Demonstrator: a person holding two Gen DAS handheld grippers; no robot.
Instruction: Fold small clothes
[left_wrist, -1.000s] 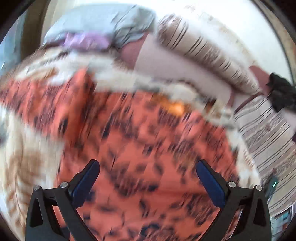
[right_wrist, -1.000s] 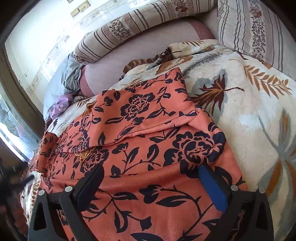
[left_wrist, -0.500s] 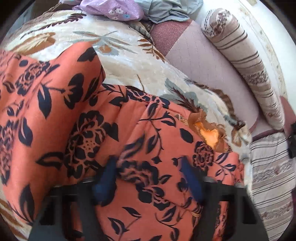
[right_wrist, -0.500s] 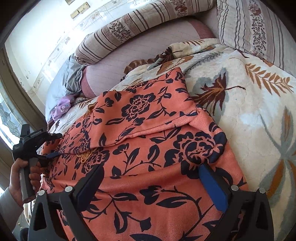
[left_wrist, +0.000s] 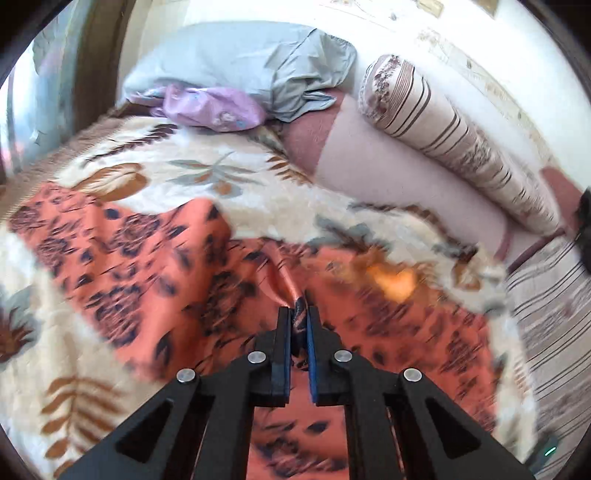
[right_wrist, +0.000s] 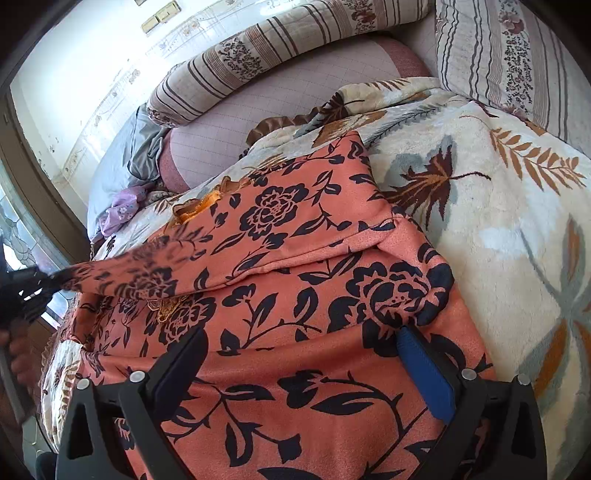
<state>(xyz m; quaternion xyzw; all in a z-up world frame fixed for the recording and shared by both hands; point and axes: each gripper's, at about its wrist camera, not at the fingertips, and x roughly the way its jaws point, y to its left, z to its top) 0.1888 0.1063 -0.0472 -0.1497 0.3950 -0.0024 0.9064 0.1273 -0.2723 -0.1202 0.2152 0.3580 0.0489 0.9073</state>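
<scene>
An orange garment with black flowers (right_wrist: 295, 266) lies spread on a leaf-patterned blanket (right_wrist: 498, 221). In the left wrist view my left gripper (left_wrist: 297, 314) is shut on a pinched fold of the orange garment (left_wrist: 147, 266) and lifts it off the blanket (left_wrist: 207, 173). The right wrist view shows the left gripper (right_wrist: 22, 291) at the far left, pulling a sleeve-like part up and taut. My right gripper (right_wrist: 303, 354) is open, its fingers (right_wrist: 424, 369) resting over the garment's near part.
A striped bolster (left_wrist: 461, 147) lies along the wall behind a pink mattress edge (left_wrist: 388, 177). A grey cloth (left_wrist: 251, 62) and a purple cloth (left_wrist: 210, 107) are piled at the far end. A striped pillow (right_wrist: 517, 55) stands at the right.
My left gripper has gone from open to shut on a fold of the garment and has lifted it. The right gripper has not moved.
</scene>
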